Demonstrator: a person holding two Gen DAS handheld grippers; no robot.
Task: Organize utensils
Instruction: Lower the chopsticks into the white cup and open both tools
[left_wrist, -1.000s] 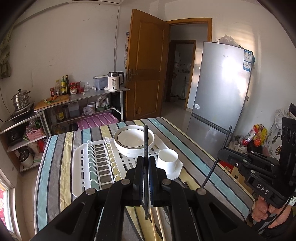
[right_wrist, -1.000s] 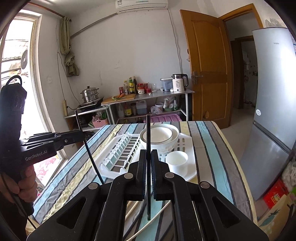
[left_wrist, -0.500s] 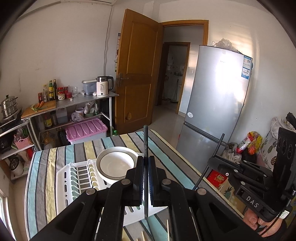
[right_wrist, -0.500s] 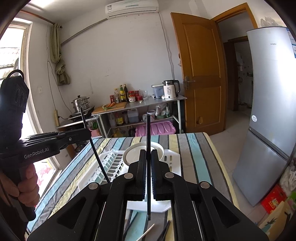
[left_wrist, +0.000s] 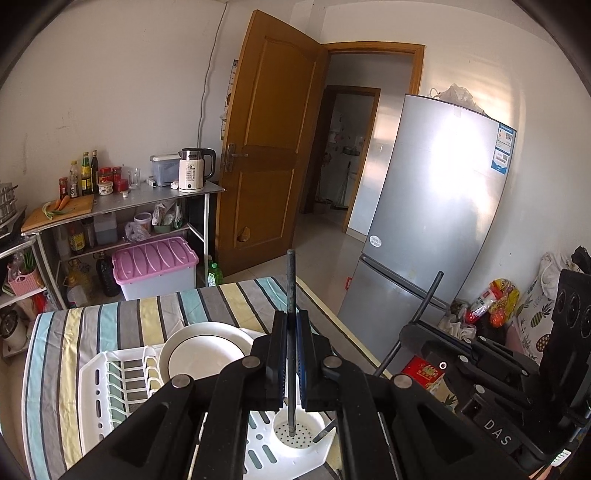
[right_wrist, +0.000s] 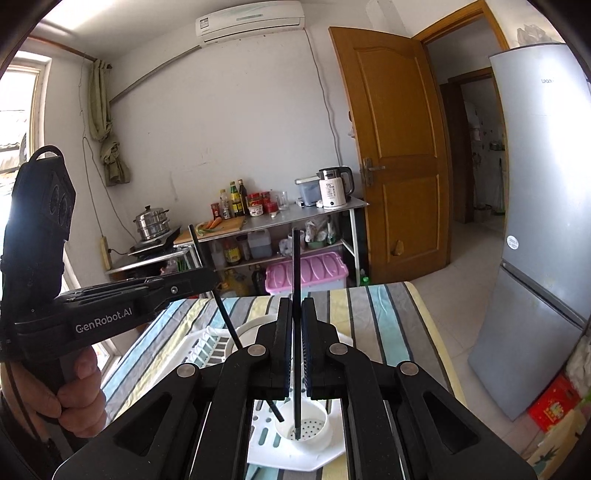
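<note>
Striped tablecloth (left_wrist: 147, 317) is carrying a white dish rack (left_wrist: 96, 398).
Each gripper is pinching one upright dark chopstick: left gripper (left_wrist: 291, 363) and left chopstick (left_wrist: 291, 295), right gripper (right_wrist: 294, 363) and right chopstick (right_wrist: 295, 280), tips hanging over the perforated cup (right_wrist: 306, 428) at 6 o'clock.

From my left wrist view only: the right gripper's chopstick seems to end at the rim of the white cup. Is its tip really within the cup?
Observer: Yes. In the right wrist view the right chopstick, clamped upright in the right gripper, ends within the rim of the white cup, against its perforated floor.
Operator: Does my left chopstick look upright from that side?
Observer: No. The left chopstick in the left gripper is tilted. Its lower end is by the cup's left rim, and I cannot tell whether it is inside.
Operator: What is beyond the table's left side?
Observer: A bright window.
</note>
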